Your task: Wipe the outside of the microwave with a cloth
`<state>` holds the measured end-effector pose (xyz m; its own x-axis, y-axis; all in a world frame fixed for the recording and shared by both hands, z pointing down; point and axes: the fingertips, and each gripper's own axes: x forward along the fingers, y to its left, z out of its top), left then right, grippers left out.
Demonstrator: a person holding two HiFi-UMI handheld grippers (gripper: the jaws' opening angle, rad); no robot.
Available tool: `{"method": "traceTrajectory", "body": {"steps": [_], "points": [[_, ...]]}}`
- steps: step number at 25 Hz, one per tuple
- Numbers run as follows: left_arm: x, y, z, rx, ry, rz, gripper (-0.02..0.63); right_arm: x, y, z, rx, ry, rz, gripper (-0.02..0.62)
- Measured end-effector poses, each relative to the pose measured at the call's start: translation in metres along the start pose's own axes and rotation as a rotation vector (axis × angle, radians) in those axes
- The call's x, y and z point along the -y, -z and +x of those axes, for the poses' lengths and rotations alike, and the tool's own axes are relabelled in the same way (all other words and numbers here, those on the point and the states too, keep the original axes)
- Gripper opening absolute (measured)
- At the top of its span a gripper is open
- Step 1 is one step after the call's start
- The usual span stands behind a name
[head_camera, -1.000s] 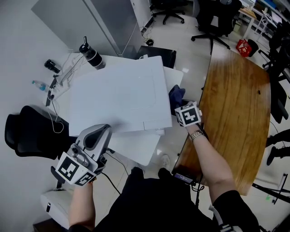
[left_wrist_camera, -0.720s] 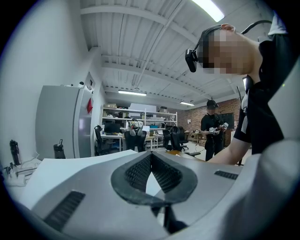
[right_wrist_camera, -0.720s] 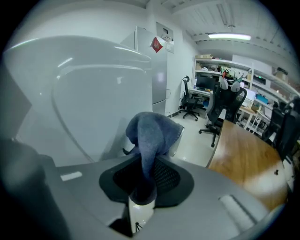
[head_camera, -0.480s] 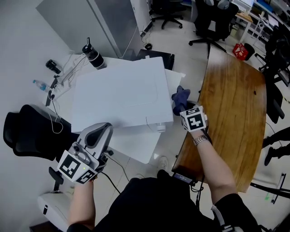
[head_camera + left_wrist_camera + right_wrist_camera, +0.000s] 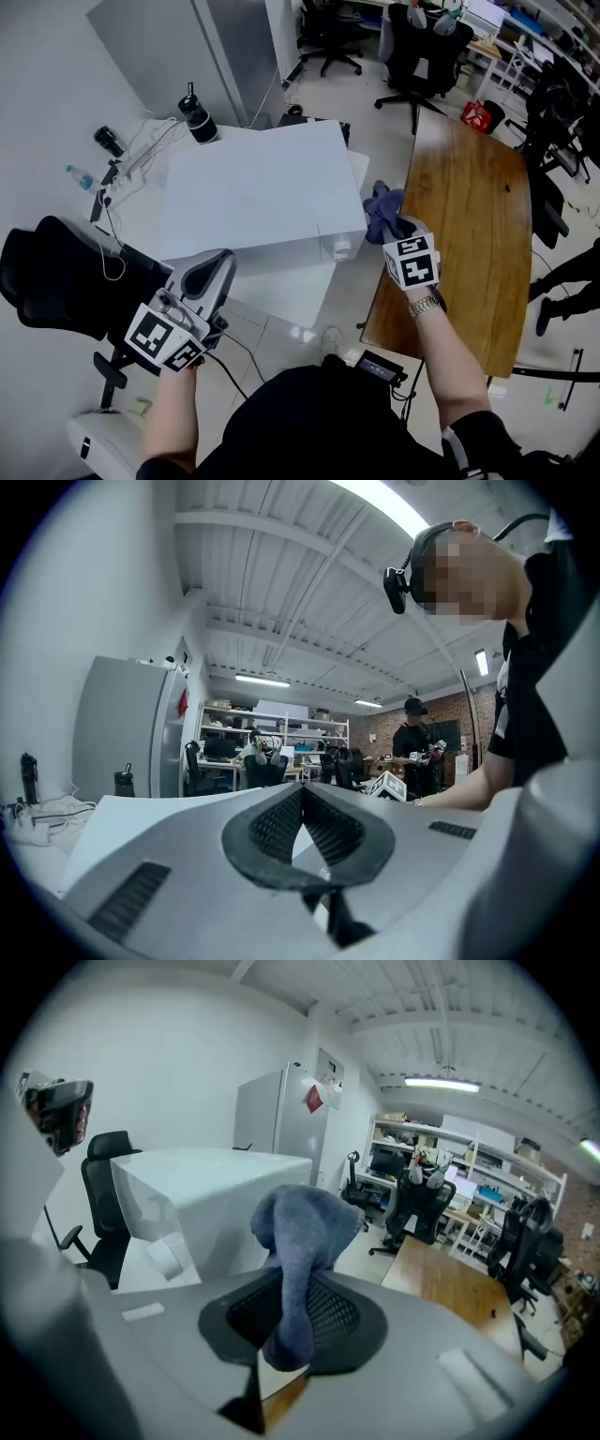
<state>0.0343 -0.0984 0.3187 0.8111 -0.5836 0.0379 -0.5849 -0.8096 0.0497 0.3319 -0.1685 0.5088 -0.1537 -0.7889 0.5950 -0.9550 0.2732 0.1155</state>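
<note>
The white microwave is sitting on a white table. Just beside its right side, the blue cloth is bunching up in the right gripper; the jaws are pinching it, with a tail hanging down between them. The left gripper is hovering at the microwave's front-left corner, jaws pressed together on nothing. A wooden table is lying off to the right.

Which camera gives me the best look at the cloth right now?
The right gripper view: the blue cloth fills its centre, bunched up and pinched in the jaws of the right gripper. The head view shows it only as a small bundle beside the microwave. In the left gripper view I cannot make it out.
</note>
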Motion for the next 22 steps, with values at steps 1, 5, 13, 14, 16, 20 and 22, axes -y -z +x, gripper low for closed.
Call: {"method": "traceTrajectory", "body": {"steps": [1,5,13,14,16,20,22], "points": [[0.001,-0.001,-0.006,0.007,0.003,-0.002,0.005,-0.003,-0.003,-0.011,0.011,0.012,-0.002,0.064],[0.004,-0.001,-0.034,0.026,0.012,-0.012,0.005,-0.024,-0.014,-0.060,0.056,0.046,-0.016,0.063],[0.009,0.005,-0.089,0.064,-0.005,-0.039,0.005,-0.108,-0.032,-0.129,0.145,0.018,-0.078,0.064],[0.010,0.007,-0.095,0.065,-0.009,-0.040,0.005,-0.121,-0.033,-0.134,0.156,0.005,-0.086,0.064],[0.013,0.009,-0.109,0.068,-0.022,-0.042,0.005,-0.147,-0.036,-0.139,0.178,-0.023,-0.101,0.064],[0.008,0.014,-0.140,0.069,-0.059,-0.047,0.005,-0.205,-0.043,-0.139,0.217,-0.096,-0.130,0.064],[0.003,0.018,-0.156,0.067,-0.079,-0.050,0.005,-0.237,-0.047,-0.136,0.237,-0.140,-0.146,0.064]]}}
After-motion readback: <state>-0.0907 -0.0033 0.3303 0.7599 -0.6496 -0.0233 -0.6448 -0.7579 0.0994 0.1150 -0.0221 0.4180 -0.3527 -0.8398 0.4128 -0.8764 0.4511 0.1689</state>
